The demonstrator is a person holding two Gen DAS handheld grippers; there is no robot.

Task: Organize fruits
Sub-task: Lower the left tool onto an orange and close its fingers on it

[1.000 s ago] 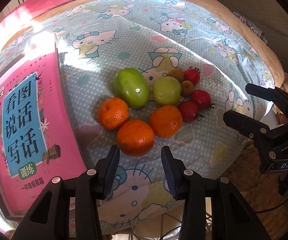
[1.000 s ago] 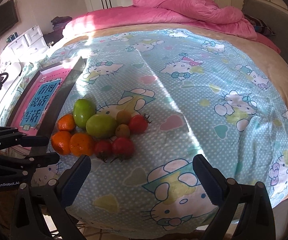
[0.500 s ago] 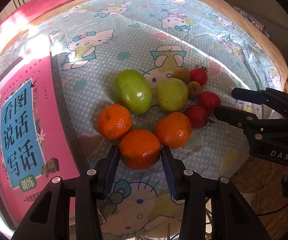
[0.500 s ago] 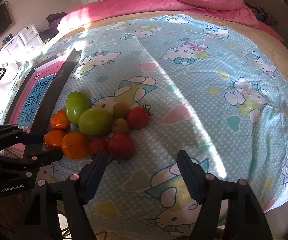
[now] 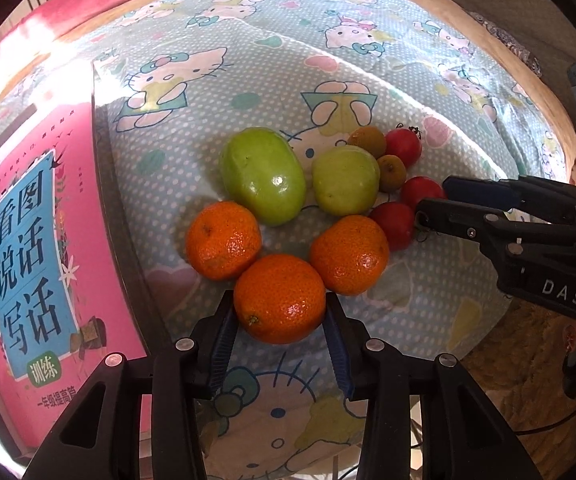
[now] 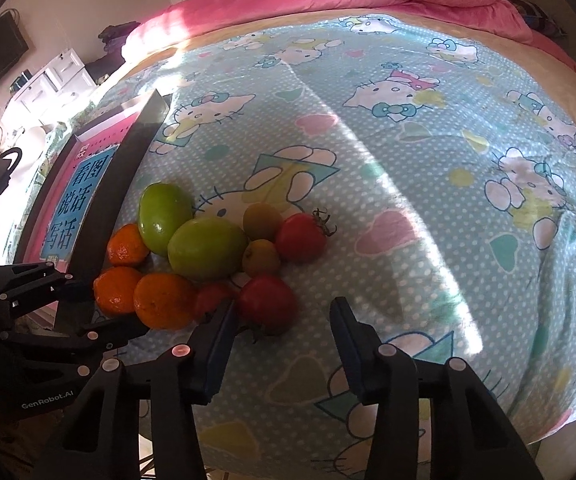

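beside the fruit pile (image 5: 308,216), a tray (image 5: 116,208) with pink book (image 5: 32,264)

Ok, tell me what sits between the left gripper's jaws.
An orange, the nearest of the three, sits between the jaws of the left gripper, resting on the bedsheet. The left wrist view shows it.

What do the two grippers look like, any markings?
Both are matte black plastic with silver screws and ribbed blue pads. The left gripper reads "GenRobot.AI" on its body, seen from the right wrist. The right gripper reads "DAS", with a thin black cable trailing below.
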